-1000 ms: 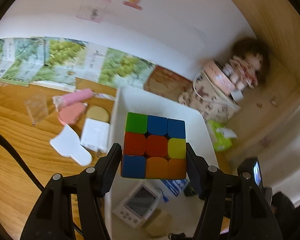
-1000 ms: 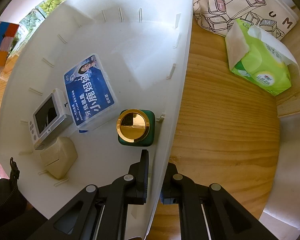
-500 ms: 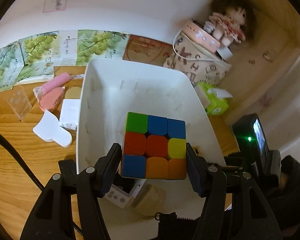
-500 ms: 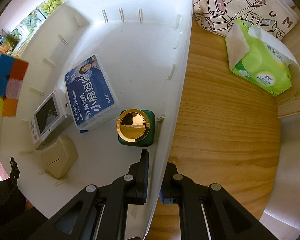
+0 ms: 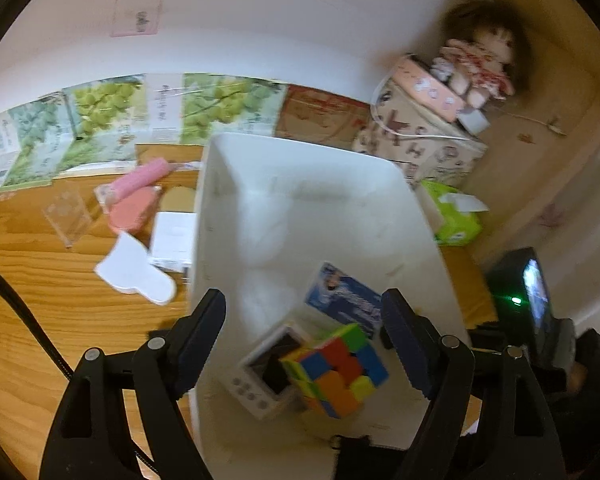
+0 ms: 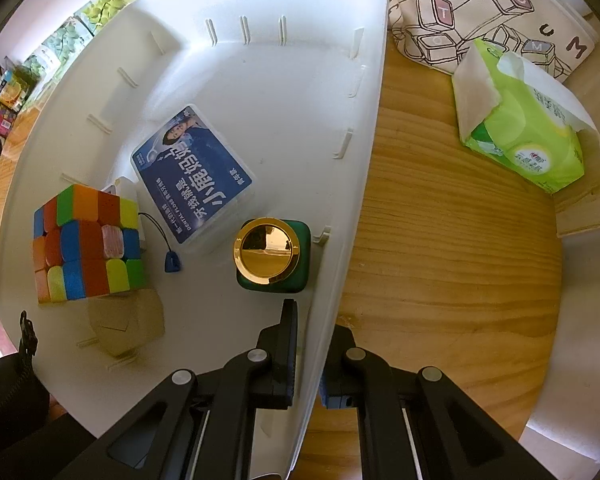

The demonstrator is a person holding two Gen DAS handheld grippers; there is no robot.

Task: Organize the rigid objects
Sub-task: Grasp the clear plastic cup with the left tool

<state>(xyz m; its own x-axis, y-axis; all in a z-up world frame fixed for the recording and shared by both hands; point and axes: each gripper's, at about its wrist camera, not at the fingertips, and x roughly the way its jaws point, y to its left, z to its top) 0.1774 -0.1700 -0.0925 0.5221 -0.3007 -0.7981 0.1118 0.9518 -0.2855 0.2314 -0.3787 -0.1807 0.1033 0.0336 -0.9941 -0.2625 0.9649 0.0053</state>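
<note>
A multicoloured puzzle cube (image 5: pixel 336 370) lies tilted inside the white bin (image 5: pixel 204 200), on top of a white handheld device (image 5: pixel 260 376). My left gripper (image 5: pixel 302 304) hangs above it with its jaws opening; the pads stand well clear of the cube and nothing is gripped. The right wrist view shows the cube (image 6: pixel 86 244) at the bin's left side, partly over a beige box (image 6: pixel 128 324). My right gripper (image 6: pixel 314 320) points down and is shut on the bin's right wall (image 6: pixel 364 128). A blue-labelled box (image 6: pixel 194 176) and a green bottle with a gold cap (image 6: pixel 268 254) also sit in the bin.
On the wooden table left of the bin lie pink items (image 5: pixel 136 200), a white card (image 5: pixel 134 272) and a clear stand (image 5: pixel 70 212). Right of the bin are a green tissue pack (image 6: pixel 528 124) and a printed tote bag (image 6: pixel 480 8). A doll (image 5: pixel 480 60) sits behind.
The left jaws have spread apart and let go of the cube, which has dropped from between the pads into the bin onto the white device. The right gripper has not moved.
</note>
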